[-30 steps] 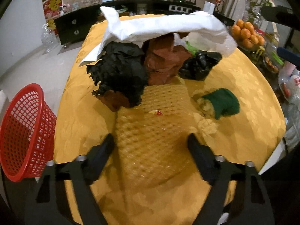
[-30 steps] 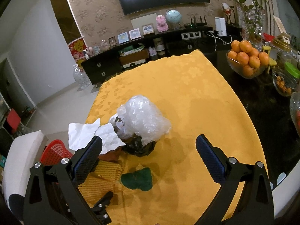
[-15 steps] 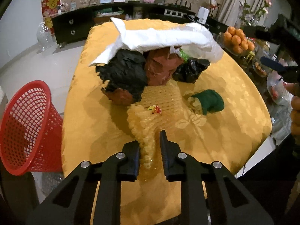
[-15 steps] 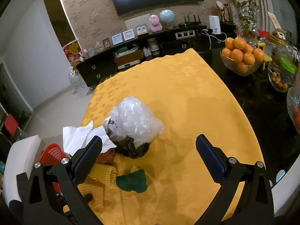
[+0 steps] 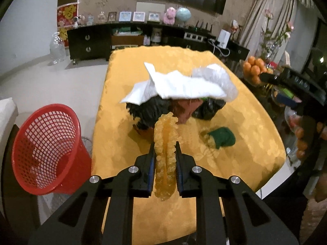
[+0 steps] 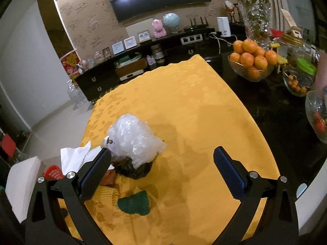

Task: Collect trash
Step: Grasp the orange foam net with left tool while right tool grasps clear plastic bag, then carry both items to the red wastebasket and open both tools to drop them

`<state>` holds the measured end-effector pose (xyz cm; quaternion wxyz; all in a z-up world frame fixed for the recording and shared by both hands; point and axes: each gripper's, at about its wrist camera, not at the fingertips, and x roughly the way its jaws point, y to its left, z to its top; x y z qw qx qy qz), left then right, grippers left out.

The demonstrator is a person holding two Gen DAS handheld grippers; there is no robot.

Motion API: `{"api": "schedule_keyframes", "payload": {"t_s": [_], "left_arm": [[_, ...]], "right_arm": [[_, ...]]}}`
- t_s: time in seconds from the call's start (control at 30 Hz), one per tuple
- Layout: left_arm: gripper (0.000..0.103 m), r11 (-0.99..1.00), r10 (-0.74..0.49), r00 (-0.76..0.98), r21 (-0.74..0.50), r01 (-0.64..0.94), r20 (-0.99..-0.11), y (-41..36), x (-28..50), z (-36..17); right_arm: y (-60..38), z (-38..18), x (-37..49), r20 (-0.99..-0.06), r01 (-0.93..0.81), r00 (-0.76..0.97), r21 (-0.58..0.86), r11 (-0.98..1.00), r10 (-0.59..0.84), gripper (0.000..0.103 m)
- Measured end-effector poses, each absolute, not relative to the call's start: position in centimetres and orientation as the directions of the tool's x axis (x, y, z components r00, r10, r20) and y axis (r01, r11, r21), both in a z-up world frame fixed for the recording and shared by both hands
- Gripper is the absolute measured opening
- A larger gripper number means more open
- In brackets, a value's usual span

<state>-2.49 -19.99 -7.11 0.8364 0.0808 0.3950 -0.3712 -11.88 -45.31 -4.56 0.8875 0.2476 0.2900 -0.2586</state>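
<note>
The yellow foam net (image 5: 165, 155) sat pinched between the left gripper (image 5: 165, 151) jaws, which were nearly closed on it, squeezing it into a narrow folded strip. Its long axis ran along the jaws: one end stuck out past the tips toward the trash pile, the other hung back toward the camera. It looked lifted clear of the bench (image 5: 122, 77), tho contact at the far end couldn't be ruled out.

The relation that mattered: the red basket (image 5: 46, 149) stood off the bench's left edge, down on the floor, to the left of the left gripper and lower than it, mouth tilted toward the camera. In my judgement the next move was a swing left & over the rim, then release. Left hand was the nearer one by far; in the right wrist view only a sliver of basket showed, low left behind the near jaw.

The right gripper (image 6: 162, 170) hung above the bench w/ jaws wide apart, holding nothing.

Rest of the trash lay just beyond the net: white paper (image 5: 179, 85) draped over dark crumpled stuff (image 5: 147, 110), bubble wrap (image 6: 133, 138) on top, a black bag (image 5: 208, 108) beside it, and a green piece (image 5: 222, 138) lying apart to the right.

Hard to read: what lay under the paper (brownish & black lumps, unclear), and the basket's base, cut by the bench edge. The net's lower end blurred against the yellow cloth.
</note>
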Motion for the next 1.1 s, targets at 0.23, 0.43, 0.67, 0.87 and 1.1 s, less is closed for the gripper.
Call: {"api": "schedule_keyframes", "payload": {"t_s": [0.23,0.43,0.67,0.87,1.1], "left_arm": [[0.016,0.715,-0.591,0.447,-0.179,0.676,-0.671,-18.7,-2.5,-4.8],[0.016,0.725,-0.602,0.469,-0.196,0.66,-0.647,-17.5,-2.1,-3.7],[0.016,0.756,-0.58,0.497,-0.2,0.623,-0.645,-16.5,-1.1,-3.5],[0.016,0.777,-0.561,0.536,-0.179,0.603,-0.63,-16.3,-1.2,-2.9],[0.016,0.805,-0.538,0.599,-0.15,0.575,-0.593,-15.5,-1.2,-1.4]], "right_arm": [[-46.1,-4.0,-8.9,-0.657,0.547,0.712,0.298,0.782,-0.247,0.097],[-46.5,-4.9,-2.4,-0.714,0.388,0.692,0.242,0.889,-0.108,0.097],[-46.6,-8.1,0.3,-0.767,0.347,0.639,0.22,0.912,-0.058,0.079],[-46.8,-8.4,-0.2,-0.775,0.35,0.63,0.226,0.909,-0.051,0.049],[-46.4,-3.4,-3.8,-0.661,0.416,0.719,0.162,0.895,-0.215,0.049]]}}
